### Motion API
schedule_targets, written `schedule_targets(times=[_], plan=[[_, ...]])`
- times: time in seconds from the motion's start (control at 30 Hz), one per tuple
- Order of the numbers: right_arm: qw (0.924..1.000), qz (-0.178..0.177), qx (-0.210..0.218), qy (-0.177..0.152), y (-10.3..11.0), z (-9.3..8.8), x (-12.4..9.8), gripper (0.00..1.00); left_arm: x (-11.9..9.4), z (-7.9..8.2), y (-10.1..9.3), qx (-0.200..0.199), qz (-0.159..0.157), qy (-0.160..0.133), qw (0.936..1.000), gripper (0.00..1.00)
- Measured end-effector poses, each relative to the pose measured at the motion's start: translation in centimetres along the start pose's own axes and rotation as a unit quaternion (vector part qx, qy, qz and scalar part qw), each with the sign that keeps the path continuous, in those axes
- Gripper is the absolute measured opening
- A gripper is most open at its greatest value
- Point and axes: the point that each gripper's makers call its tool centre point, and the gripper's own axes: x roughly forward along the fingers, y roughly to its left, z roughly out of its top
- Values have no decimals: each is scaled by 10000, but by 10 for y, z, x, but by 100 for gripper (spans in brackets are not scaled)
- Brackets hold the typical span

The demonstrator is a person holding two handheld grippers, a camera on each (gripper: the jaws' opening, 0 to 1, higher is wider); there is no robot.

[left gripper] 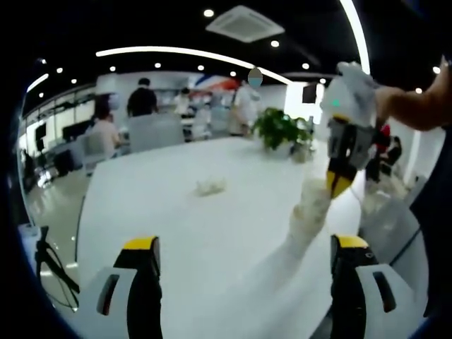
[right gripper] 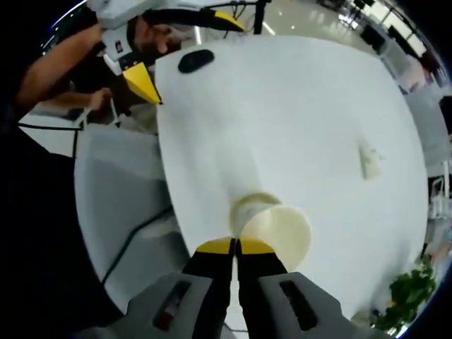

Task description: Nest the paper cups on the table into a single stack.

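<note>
Between the right tongs (right gripper: 236, 246), whose yellow-tipped jaws stand pressed together, sits the rim of a cup (right gripper: 282, 233); they look clamped on its wall, the cup's mouth turned toward the camera and a second cup (right gripper: 247, 207) showing just behind it. From the left gripper view those same tongs come in at the far right, pinching the top of a tall, leaning stack (left gripper: 305, 224) that rises from the table (left gripper: 212, 240). So the held cup seems to be going onto, or already sitting on, that stack.

Nearer in that view, the left tongs (left gripper: 246, 248) stand wide apart with nothing between them, low over the table and just beside the stack's foot.

Farther out, one small crumpled cup (left gripper: 210, 186) lies on its side near the table's middle, well apart from the stack. A plant (left gripper: 280, 128) stands at the far edge, and a dark object (right gripper: 195, 61) lies near the table's edge in the right gripper view.

Judging from this, the step in hand is seating a cup on the stack. Next, the right tongs should let go once it sits true, with the left steadying the lean, then fetch the lone cup.
</note>
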Motion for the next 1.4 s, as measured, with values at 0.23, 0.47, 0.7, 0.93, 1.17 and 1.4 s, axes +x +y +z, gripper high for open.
schedule_targets(times=[0.23,0.47,0.7,0.93,1.17,1.4], plan=[[10000,51,49,38,1,-2,10,0,-3,-3,1,-17,29,15,10000,99],[9999,100,109,45,0,0,23,0,-5,-5,2,-72,70,7,9999,99],[9999,40,163,-37,-3,3,33,0,-9,-7,4,-92,109,27,9999,99],[9996,-60,209,-158,-8,3,39,0,-9,-9,2,-109,119,52,9999,99],[9995,-42,209,-227,-5,5,45,0,-7,-9,0,-101,100,70,9999,99],[9994,-11,192,-286,-6,5,46,0,-7,-11,0,-96,88,104,9999,99]])
